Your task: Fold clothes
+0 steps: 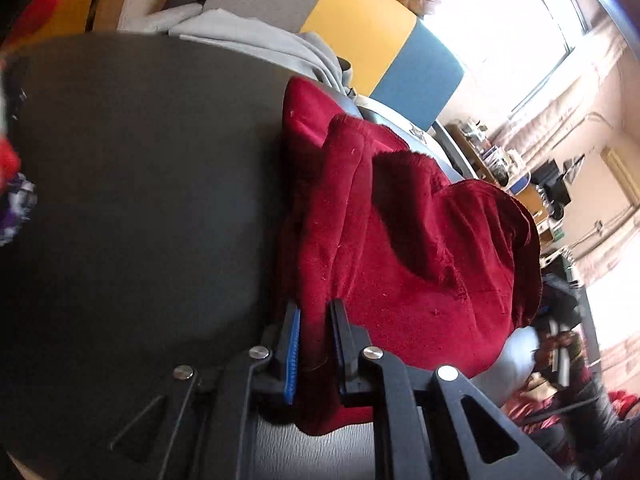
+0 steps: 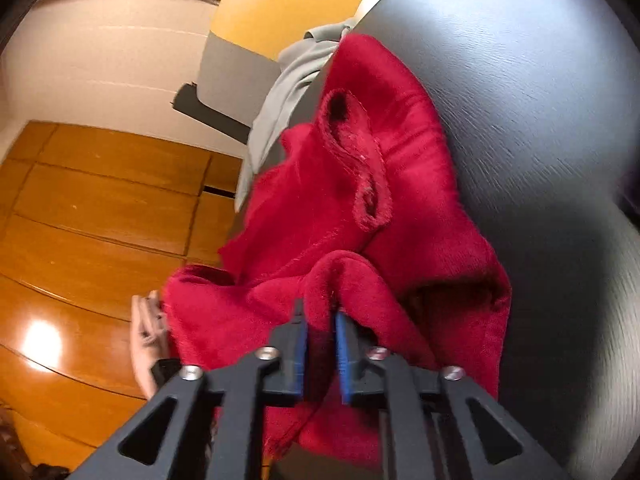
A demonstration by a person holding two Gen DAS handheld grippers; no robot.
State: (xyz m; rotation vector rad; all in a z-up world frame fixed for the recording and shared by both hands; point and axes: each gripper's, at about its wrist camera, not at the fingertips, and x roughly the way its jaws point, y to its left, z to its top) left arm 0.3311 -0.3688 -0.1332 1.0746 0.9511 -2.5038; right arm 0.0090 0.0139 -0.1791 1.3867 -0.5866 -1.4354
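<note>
Two garments are seen on one dark table, with a gripper at each end of the red one.

One red fleece garment (image 1: 400,232) is draped in loose folds along the edge of the dark table (image 1: 140,180), and one grey garment (image 1: 256,40) lies behind it, partly hanging off (both are visible from either wrist). The left gripper (image 1: 316,344) is narrowly parted, a fold of red fleece being pinched between its blue pads. The right gripper (image 2: 320,344) is slightly wider, with a bunched ridge of the same fleece caught between its pads; whether it is pressed firmly cannot be told. A wooden floor (image 2: 92,220), a yellow-and-blue panel (image 1: 380,48), a bright window (image 1: 508,28) and cluttered shelves (image 1: 500,160) are seen around the table.
</note>
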